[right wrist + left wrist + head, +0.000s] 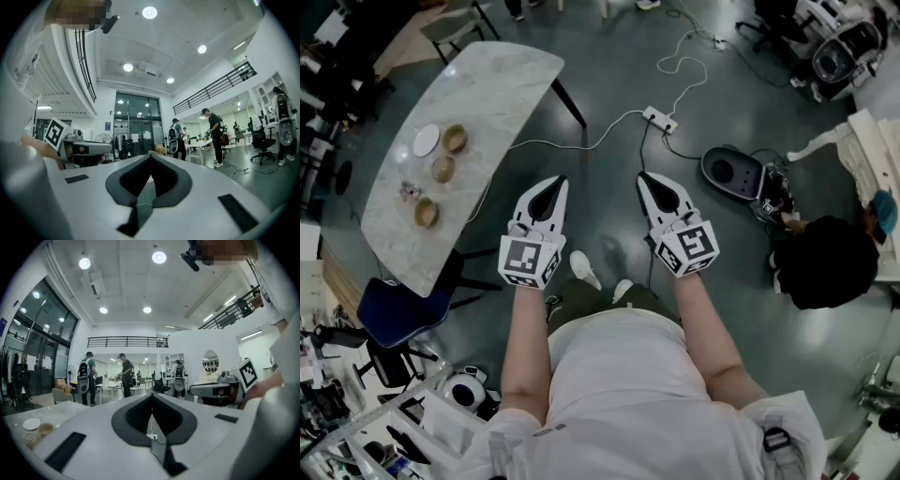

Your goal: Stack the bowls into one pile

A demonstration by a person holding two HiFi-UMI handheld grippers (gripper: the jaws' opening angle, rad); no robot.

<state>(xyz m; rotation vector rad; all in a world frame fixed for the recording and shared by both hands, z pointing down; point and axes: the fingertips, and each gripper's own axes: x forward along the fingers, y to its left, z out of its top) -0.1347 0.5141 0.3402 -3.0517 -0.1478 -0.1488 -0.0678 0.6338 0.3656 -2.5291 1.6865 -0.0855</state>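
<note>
Three brown bowls (455, 139) (442, 169) (426, 213) and a white dish (426, 140) lie on the marble table (497, 84) at the left of the head view. Both grippers are held level in front of the person, over the floor and well clear of the table. The left gripper (556, 182) is shut with nothing in it, its jaws meeting at the tip (152, 395). Equally empty, the right gripper (644, 177) has its jaws together (151, 155). In the left gripper view the white dish (32, 423) and a bowl (45, 429) show low at the left.
A power strip (659, 118) with white cables lies on the floor ahead. A blue chair (398, 309) stands at the table's near end. A person (820, 262) crouches at the right beside a black device (731, 172). Several people (125, 373) stand far off.
</note>
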